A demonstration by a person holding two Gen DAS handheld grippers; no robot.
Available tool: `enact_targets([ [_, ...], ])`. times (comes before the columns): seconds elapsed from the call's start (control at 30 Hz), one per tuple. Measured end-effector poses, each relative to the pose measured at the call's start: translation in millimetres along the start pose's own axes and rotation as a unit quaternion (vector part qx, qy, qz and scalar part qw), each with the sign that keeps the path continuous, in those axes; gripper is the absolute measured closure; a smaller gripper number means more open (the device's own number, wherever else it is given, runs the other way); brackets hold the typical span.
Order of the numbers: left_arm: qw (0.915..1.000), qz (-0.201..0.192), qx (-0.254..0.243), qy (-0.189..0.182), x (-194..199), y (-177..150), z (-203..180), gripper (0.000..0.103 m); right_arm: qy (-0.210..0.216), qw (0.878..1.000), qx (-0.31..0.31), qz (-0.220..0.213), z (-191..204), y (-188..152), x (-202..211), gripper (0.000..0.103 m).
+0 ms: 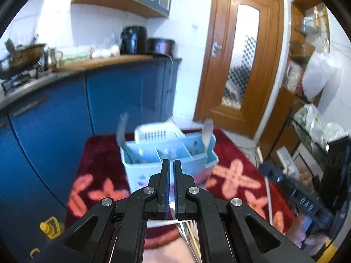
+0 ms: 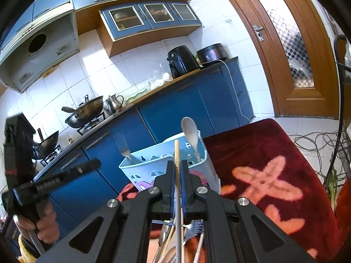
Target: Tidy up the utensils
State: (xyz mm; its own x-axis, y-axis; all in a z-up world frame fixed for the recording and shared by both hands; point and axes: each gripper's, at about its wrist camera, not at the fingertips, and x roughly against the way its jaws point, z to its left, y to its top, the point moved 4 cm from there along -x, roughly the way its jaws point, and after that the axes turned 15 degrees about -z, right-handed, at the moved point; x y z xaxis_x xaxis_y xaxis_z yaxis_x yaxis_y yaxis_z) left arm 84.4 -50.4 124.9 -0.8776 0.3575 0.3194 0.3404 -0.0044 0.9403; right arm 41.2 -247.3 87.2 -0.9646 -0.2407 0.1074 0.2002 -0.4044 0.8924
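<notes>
A light blue utensil caddy (image 1: 140,171) (image 2: 142,171) stands on the red flowered cloth (image 2: 263,153). A fork (image 2: 124,149) stands in its left compartment and a white spoon (image 2: 189,129) in its right one. My right gripper (image 2: 178,164) is shut on a wooden chopstick (image 2: 176,151), which points up just in front of the caddy. Loose forks and chopsticks (image 2: 193,228) lie beneath it. My left gripper (image 1: 171,164) is shut, with nothing seen between its tips, and hovers before the caddy. In the right wrist view the left gripper (image 2: 96,163) is at far left, held by a hand (image 2: 47,225).
A white basket (image 1: 158,131) sits behind the caddy. Blue cabinets (image 1: 54,131) run along the left under a counter with woks (image 2: 85,111), a kettle and an air fryer (image 2: 182,59). A wooden door (image 1: 239,54) is behind, a cluttered shelf (image 1: 311,153) at right, cables (image 2: 313,140) on the floor.
</notes>
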Motion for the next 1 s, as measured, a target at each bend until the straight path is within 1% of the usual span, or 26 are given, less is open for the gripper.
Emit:
enact_targets([
  [0.13, 0.9993, 0.035, 0.0, -0.015, -16.3, -26.9, -12.2, 0.1, -0.009, 1.0, -0.005, 0.002, -10.4, -2.5, 5.6, 0.097],
  [0.23, 0.9982, 0.055, -0.008, -0.021, -26.4, -46.5, -22.9, 0.1, -0.018, 1.0, -0.009, 0.002, -19.4, -4.6, 10.5, 0.097],
  [0.5, 0.9949, 0.091, -0.037, -0.026, -43.4, -88.1, -47.7, 0.097, -0.039, 0.999, -0.017, 0.007, -39.9, -9.1, 18.8, 0.097],
  [0.6, 0.9932, 0.105, -0.042, -0.028, -49.5, -101.0, -56.1, 0.089, -0.044, 0.999, -0.018, 0.009, -46.5, -10.6, 22.0, 0.097],
  [0.67, 0.9921, 0.113, -0.047, -0.029, -53.3, -108.5, -61.6, 0.077, -0.048, 0.999, -0.019, 0.009, -50.5, -11.6, 23.9, 0.097],
  [0.73, 0.9908, 0.118, -0.06, -0.026, -57.3, -116.0, -69.6, 0.072, -0.05, 0.999, -0.019, 0.009, -53.5, -12.6, 25.7, 0.097],
  [1.0, 0.9825, 0.133, -0.127, -0.029, -69.9, -135.7, -105.0, 0.071, -0.057, 0.998, -0.03, 0.016, -69.8, -18.0, 29.1, 0.097],
])
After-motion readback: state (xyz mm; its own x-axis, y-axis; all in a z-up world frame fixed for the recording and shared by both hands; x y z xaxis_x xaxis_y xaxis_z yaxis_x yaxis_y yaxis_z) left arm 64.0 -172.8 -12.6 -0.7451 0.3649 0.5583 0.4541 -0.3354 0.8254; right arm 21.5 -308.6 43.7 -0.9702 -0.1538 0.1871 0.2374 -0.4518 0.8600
